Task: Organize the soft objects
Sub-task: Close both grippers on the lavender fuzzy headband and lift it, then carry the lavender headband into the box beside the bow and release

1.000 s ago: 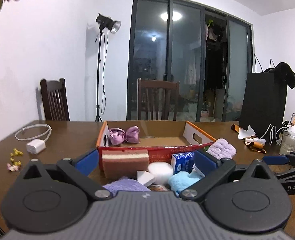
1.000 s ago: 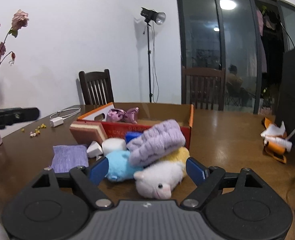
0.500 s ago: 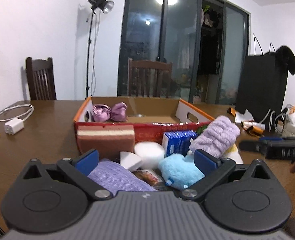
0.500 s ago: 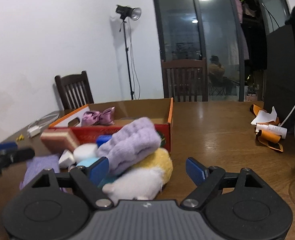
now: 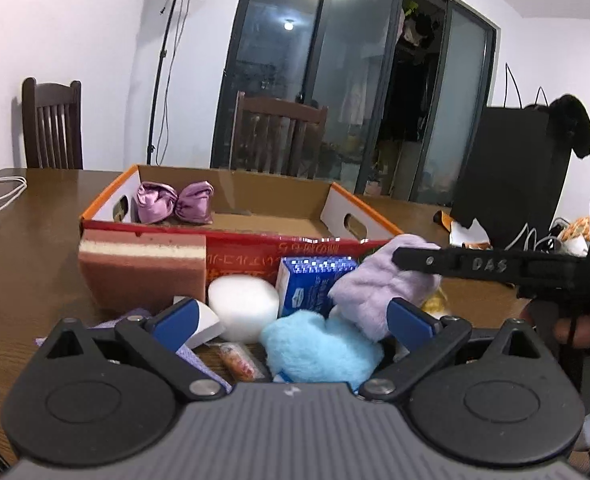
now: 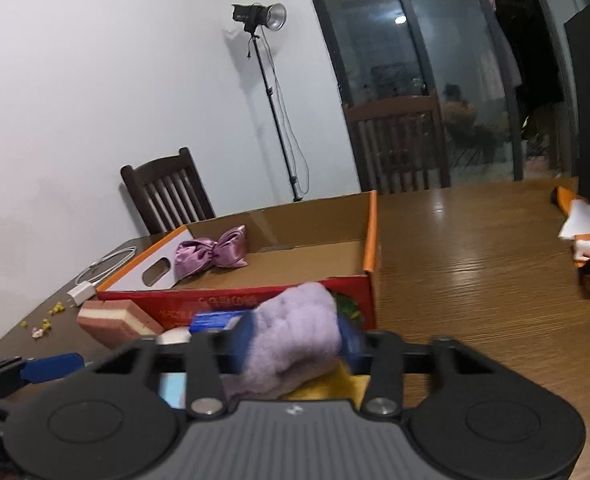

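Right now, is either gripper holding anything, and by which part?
The right gripper has just closed across the middle of the fluffy lilac cloth. The left gripper is open, holding nothing.

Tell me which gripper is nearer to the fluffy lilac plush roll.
Right. The right gripper has just been closing and now squeezes the fluffy lilac plush roll between its blue pads. The left gripper is open, hanging short of the roll, above the fluffy light-blue plush.

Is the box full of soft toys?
No, the cardboard box holds only the purple satin bow; the other soft things lie on the table in front of it.
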{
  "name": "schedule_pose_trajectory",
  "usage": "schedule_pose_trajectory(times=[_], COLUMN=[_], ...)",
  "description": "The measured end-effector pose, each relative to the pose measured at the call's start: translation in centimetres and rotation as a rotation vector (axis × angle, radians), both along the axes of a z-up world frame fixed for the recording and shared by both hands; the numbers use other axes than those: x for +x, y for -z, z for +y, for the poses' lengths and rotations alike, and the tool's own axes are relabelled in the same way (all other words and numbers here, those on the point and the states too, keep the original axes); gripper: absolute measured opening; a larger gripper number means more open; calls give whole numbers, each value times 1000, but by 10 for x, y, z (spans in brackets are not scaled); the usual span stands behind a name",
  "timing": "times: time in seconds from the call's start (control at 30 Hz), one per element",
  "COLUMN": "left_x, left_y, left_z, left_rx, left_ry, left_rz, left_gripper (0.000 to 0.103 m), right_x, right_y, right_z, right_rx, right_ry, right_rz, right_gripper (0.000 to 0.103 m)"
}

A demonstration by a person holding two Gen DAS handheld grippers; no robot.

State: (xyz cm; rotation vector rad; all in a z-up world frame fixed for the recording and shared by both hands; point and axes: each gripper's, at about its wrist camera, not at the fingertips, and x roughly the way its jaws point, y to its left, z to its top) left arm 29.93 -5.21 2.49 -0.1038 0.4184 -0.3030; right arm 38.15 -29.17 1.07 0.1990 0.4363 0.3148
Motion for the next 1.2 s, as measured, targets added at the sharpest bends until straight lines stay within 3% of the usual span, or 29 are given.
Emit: schedule_pose_trajectory(times=[0.03,0.1,0.23,0.37,0.53,0.7,0.9,1.0,1.07,1.1,1.13,1.2], left_x=[-5,-16,-42,-75,-94,-101,-107,-105,-100,-95,-91,-83], left_y=[-3,-9,-19,-13,7,16,21,23,27,29,32,38], left_z=[2,8,23,33,25,19,12,12,12,12,11,8], left_rx=[-1,-3,-49,-115,-99,-91,-39,-53,-92,-110,-126,-154], left_ry=[-3,-8,14,65,76,103,122,129,154,174,191,207], left_rz=[-12,-35,-31,11,93,117,121,139,165,193,223,278], left_gripper=[101,100,100,100,99,99,98,90,70,55,49,48], right_x=[-1,-15,-56,-97,-129,-147,-149,-148,-148,-148,-149,-148], right_y=[-3,-14,-35,-19,28,46,45,49,48,48,48,48], right_z=[4,13,16,16,20,12,8,9,10,11,11,11], right_rx=[-25,-63,28,153,213,236,222,216,205,201,197,188], right_ry=[-10,-5,-47,-67,-34,3,13,10,8,6,5,2], right_rz=[-11,-65,-121,-13,143,167,162,169,169,167,167,170], right_gripper=[24,23,23,23,25,28,29,30,30,30,30,29])
